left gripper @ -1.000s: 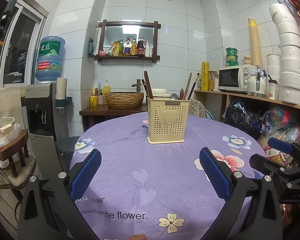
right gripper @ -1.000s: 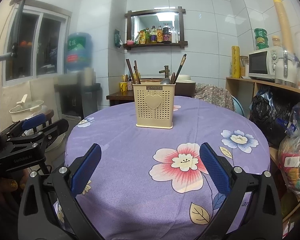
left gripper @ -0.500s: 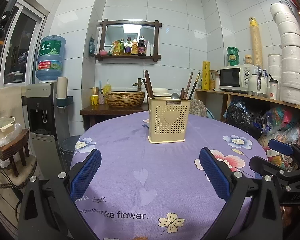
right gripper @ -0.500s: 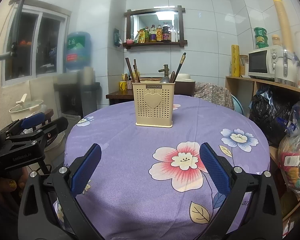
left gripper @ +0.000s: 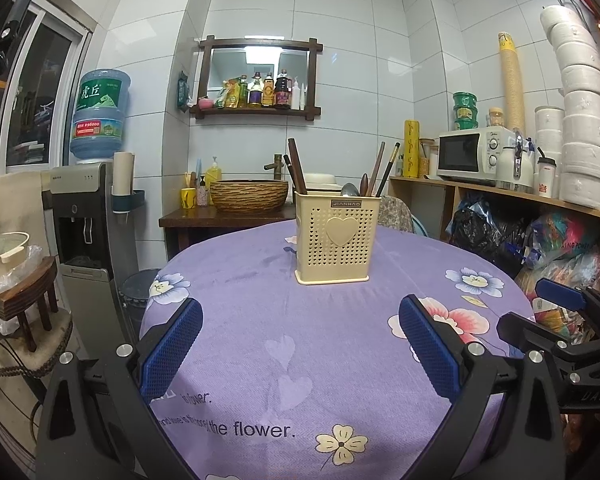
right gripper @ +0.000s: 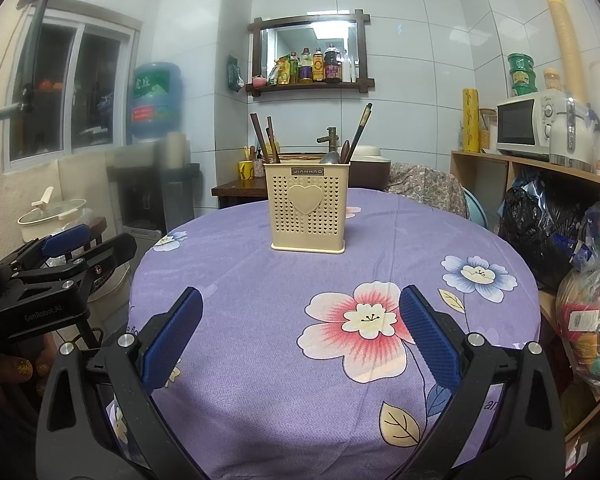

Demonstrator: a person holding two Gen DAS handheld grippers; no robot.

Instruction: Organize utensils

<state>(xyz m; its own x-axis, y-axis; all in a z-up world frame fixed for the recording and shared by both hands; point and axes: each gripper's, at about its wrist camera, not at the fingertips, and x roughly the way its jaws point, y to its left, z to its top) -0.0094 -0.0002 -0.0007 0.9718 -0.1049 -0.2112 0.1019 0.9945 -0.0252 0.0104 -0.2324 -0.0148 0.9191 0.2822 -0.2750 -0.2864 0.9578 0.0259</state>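
The round desk (left gripper: 260, 360), covered with a purple flowered cloth, fills the lower half of both views. Its curved edge falls away on the left side toward a water dispenser (left gripper: 88, 232) and on the right side toward wooden shelves (right gripper: 540, 176) with bags under them. The cloth between the claws and the holder is bare, so there is free room on the desk.

The cream utensil holder (left gripper: 337, 240) stands upright near the far middle of the desk, its heart side facing the cameras. The utensils stand in it with the long axis nearly vertical. Dark brown chopsticks (left gripper: 297, 170) at the left side lean a little to the left; two more chopsticks (left gripper: 384, 170) at the right side lean to the right. A metal spoon (left gripper: 350, 189) shows only its bowl above the rim, beside a short brown handle.

The left claw (left gripper: 300, 344) hovers over the near edge of the desk, its blue pads wide apart and holding nothing. The right claw (right gripper: 300, 340) is the same, spread open and empty, well apart from the holder.
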